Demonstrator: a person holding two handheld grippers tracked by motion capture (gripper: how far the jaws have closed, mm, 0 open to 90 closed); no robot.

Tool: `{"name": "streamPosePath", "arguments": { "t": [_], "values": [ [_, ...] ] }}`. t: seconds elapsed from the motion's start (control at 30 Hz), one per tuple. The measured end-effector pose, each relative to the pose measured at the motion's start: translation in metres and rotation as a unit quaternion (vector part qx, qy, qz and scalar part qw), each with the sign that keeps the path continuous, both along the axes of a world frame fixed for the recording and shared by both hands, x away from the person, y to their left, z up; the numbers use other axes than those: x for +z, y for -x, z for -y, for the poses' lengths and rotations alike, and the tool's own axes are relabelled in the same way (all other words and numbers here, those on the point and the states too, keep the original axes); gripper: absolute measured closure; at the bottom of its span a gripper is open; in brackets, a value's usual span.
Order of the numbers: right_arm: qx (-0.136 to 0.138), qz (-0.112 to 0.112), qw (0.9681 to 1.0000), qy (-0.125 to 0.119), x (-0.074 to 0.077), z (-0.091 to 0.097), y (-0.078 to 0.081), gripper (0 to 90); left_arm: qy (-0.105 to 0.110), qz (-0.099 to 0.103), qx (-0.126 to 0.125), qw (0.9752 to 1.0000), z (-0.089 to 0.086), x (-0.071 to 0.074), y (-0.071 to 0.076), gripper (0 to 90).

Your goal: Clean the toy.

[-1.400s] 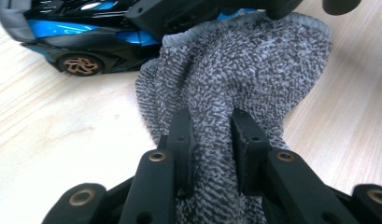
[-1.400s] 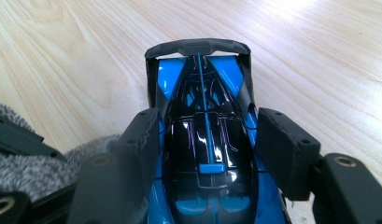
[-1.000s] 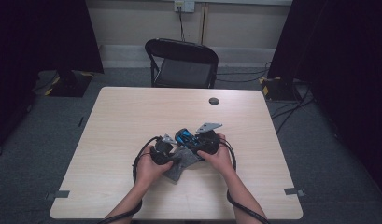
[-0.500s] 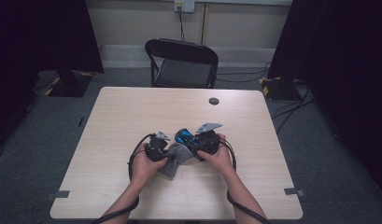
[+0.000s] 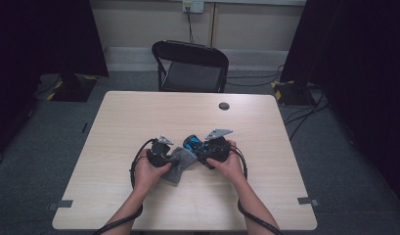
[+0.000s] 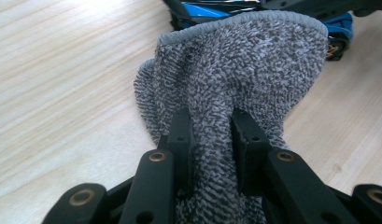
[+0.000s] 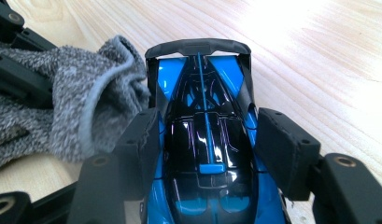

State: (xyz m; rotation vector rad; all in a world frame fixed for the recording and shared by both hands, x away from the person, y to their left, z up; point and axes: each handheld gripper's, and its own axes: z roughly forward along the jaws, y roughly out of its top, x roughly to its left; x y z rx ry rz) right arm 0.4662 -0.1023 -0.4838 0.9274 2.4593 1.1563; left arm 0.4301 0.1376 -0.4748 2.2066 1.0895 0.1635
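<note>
A grey knitted sock [image 6: 235, 70] is pinched between the jaws of my left gripper [image 6: 211, 126], which is shut on it. Its ribbed cuff end stands up toward a blue and black toy car [image 7: 207, 140]. My right gripper [image 7: 207, 126] is shut on the car's sides, with the car's spoiler pointing away from the camera. The sock [image 7: 76, 107] lies just left of the car, its cuff touching the car's side. From the high view, both grippers meet at the table's middle: the left gripper [image 5: 169, 155] on the sock [image 5: 180, 164], the right gripper [image 5: 200, 148] on the car [image 5: 191, 143].
The light wooden table [image 5: 114, 127] has a small round dark disc [image 5: 224, 105] near its far edge. A black folding chair [image 5: 190, 66] stands behind the table. Cables trail from both grippers toward the table's near edge.
My left gripper has shifted slightly farther up the table and leftward with the sock. The right gripper and the car have stayed put.
</note>
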Motion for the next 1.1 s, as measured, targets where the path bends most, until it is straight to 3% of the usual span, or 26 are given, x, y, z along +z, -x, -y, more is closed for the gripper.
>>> {"name": "streamPosePath", "arguments": {
  "t": [0.57, 0.9, 1.1],
  "values": [
    [-0.001, 0.0, 1.0, 0.0, 0.0, 0.0, 0.001, 40.7, -0.003, 0.002, 0.034, 0.9994, -0.026, 0.002, -0.003, 71.9],
    [-0.002, 0.004, 0.9999, 0.009, 0.001, -0.001, 0.002, 40.4, 0.003, 0.005, 0.019, 0.9998, -0.028, 0.008, 0.011, 71.9],
    [-0.004, 0.007, 0.9999, 0.012, 0.001, -0.001, 0.004, 40.3, 0.009, 0.0, -0.007, 0.9999, -0.023, 0.005, 0.025, 71.8]
  ]
}}
